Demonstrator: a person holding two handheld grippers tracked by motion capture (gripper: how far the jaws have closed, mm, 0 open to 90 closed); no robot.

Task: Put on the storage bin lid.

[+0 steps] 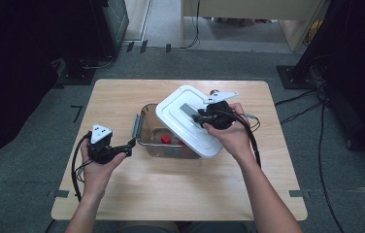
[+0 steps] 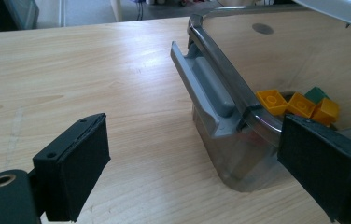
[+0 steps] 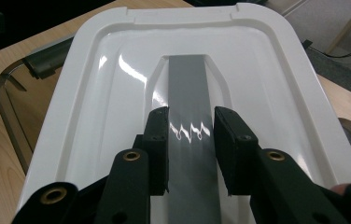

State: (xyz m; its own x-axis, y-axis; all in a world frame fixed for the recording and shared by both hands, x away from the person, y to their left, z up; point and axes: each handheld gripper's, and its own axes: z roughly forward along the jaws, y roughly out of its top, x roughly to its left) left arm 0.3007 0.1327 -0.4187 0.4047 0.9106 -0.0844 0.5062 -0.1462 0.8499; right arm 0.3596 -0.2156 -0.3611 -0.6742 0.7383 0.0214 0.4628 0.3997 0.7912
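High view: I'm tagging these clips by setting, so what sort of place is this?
Probably a lab or workshop set up for recording: a bare wooden table on grey carpet, loose cables across the floor, and dark equipment stands around it.

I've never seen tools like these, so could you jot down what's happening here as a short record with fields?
Right gripper: jaws shut on the grey handle strip of the white plastic lid
Lid: tilted over the clear plastic box, part covering it
Left gripper: jaws open at the box's near corner
Box contents: yellow toy bricks, a green one, a red piece
Surface: wooden table
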